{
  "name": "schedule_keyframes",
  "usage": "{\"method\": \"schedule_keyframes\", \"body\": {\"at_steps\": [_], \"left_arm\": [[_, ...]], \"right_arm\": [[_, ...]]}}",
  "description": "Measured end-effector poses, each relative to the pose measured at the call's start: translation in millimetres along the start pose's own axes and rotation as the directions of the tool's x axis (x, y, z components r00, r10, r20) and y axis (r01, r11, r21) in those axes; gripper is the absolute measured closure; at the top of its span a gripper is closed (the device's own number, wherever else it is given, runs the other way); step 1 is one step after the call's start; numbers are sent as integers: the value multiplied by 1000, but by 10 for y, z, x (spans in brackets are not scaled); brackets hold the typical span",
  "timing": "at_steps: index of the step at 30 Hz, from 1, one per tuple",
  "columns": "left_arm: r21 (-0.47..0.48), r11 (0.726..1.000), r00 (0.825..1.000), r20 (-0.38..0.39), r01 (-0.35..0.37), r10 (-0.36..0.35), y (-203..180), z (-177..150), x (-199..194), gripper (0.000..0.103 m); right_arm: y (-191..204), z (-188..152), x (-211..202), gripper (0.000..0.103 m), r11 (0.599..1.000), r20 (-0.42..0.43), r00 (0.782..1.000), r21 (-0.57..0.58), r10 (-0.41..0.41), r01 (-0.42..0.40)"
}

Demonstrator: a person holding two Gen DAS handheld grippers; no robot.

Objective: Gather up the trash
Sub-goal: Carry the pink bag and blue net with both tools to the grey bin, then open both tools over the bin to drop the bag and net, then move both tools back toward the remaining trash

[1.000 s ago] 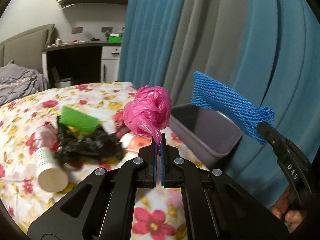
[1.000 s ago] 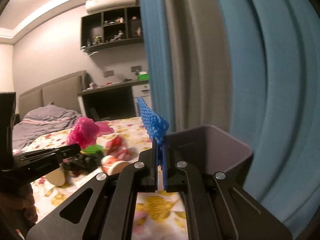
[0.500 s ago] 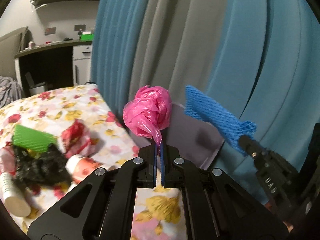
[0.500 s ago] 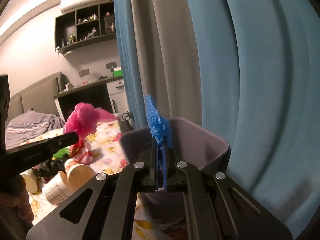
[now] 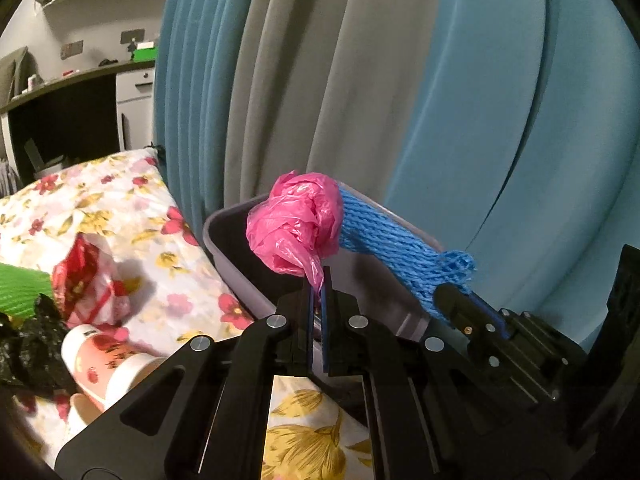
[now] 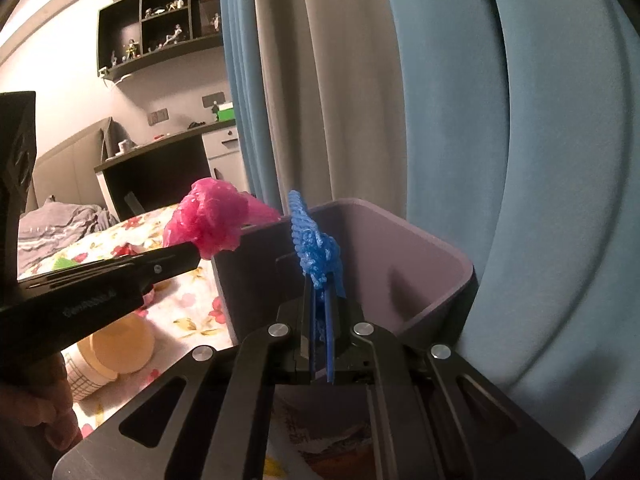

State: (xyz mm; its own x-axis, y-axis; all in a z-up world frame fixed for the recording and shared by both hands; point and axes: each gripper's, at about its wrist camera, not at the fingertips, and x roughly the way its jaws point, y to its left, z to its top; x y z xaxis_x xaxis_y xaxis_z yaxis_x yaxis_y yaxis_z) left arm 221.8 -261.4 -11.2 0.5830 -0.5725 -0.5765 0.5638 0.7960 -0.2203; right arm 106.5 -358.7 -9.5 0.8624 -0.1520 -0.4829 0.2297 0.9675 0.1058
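Left gripper pinches the pink plastic bag, right gripper clamps the blue foam net; releasing short of the bin ahead drops both bedside.

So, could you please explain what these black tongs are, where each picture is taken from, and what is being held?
There is no robot here: a person holds a two-finger gripper in each hand, with a wide-angle camera on each looking along its fingers. One picture comes from the left gripper, shut on a crumpled pink plastic bag. The other comes from the right gripper, shut on a blue foam net. Each gripper also shows in the other's picture. Both pieces are at the rim of a grey bin beside the bed's floral sheet. On the sheet lie paper cups, a red and white wrapper and black plastic.
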Motion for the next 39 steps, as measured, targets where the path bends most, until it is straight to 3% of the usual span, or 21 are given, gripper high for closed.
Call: {"method": "schedule_keyframes", "body": {"at_steps": [19,21,22,32,35,37,39], "left_arm": [[-6,999,998,-58,32,-32,-48,-38,364,101],[-10,999,997,-64,35,-36,-44,-49,379,101],[-11,999,997,-67,36,-37,-41,-55,392,101],[-27,999,993,-110,43,-46,-59,-94,541,99],[-34,999,993,-115,35,-39,-53,-119,547,77],[-42,999,996,-93,10,-14,-34,-134,490,36],[-44,999,998,-62,-13,10,-24,-150,398,25]], "right_arm": [[-106,-92,202,96,1000,-74,997,18,22,-20],[-116,-101,203,73,999,-78,997,22,25,-23],[-126,-106,191,68,999,-74,997,25,26,-24],[-306,-156,72,56,997,-34,998,44,-54,56],[-338,-164,33,56,997,-27,998,51,-60,61],[-347,-157,8,56,997,-22,998,52,-64,65],[-347,-153,-17,55,996,-15,998,57,-64,64]]}}
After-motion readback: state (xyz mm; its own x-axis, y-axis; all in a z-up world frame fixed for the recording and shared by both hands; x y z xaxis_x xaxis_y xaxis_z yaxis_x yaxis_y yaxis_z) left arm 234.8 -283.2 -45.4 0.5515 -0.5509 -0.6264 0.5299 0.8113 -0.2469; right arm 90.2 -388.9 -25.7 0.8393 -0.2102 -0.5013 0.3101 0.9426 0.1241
